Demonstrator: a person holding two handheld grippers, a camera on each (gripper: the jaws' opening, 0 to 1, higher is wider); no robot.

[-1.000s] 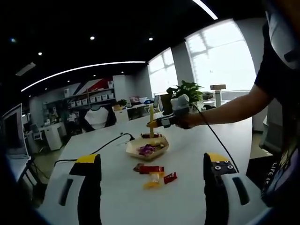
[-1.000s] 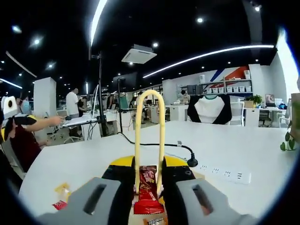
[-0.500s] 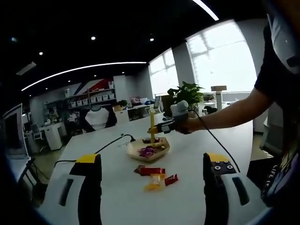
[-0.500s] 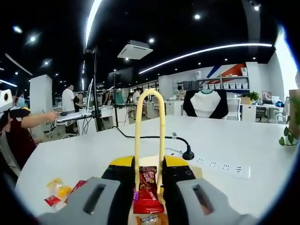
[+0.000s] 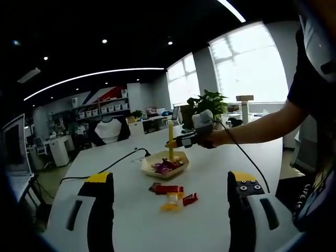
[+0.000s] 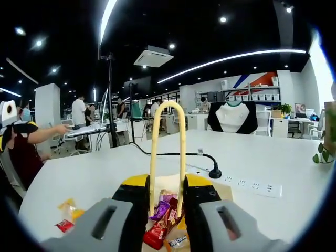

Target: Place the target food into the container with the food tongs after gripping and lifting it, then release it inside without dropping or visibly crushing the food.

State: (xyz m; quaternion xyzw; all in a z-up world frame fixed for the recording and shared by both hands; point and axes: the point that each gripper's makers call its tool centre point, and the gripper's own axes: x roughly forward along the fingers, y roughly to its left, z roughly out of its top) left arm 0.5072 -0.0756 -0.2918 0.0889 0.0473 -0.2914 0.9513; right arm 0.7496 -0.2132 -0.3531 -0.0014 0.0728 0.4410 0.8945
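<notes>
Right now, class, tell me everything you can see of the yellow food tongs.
The yellow food tongs are one smooth band, plastic by the look, bent into a narrow U. The closed loop points up; both arms run down between the jaws of the right gripper, which pinch them. Their tips hang over the wrapped snacks in the beige container. In the left gripper view they stand upright above that container on the white table.

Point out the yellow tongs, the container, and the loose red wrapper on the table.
yellow tongs [image 6: 167,107]: right gripper view, top of the curved loop.
container [image 5: 148,169]: left gripper view, left rim of the dish.
loose red wrapper [image 5: 190,199]: left gripper view, middle of the small packet.
</notes>
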